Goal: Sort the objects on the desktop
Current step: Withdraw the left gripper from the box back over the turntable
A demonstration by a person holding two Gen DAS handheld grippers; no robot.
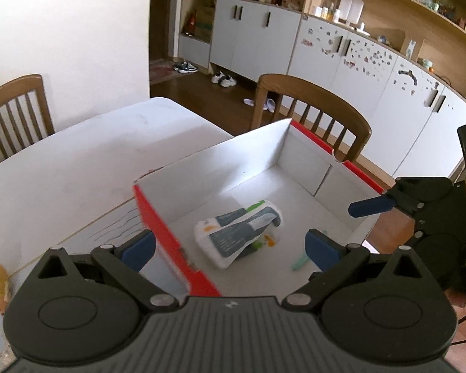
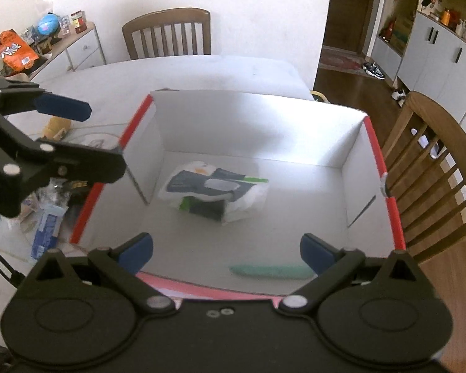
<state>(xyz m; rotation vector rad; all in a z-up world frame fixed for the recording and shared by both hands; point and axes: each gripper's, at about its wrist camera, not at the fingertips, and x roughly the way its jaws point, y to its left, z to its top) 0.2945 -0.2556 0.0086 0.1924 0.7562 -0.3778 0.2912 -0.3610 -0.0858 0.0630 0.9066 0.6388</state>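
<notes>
Obs: white cardboard box w/ red rim sits on the white table, near its edge by a wooden chair. It reads as the collection bin for the sort. Inside: a white/grey printed packet lying about mid-floor, partly over a darker green-marked item (can't ID), and a mint-green stick-like item close to the near wall. Both are apart from either tool, so presumably already deposited.

Unsorted stuff sits outside the box on the left side: a blue/white carton, crinkled clear wrap, and a yellow-tan object further back. Judged: these are the remaining picks.

Left gripper: fingers spread wide, nothing between them. It is held above the box's left red rim, tilted down toward the packet.

Right gripper: likewise spread wide and empty. It hangs over the near rim, pitched down into the box w/ the mint item just below the right finger.

Both tools are high, neither touching box nor contents. Judged: between picks.
</notes>
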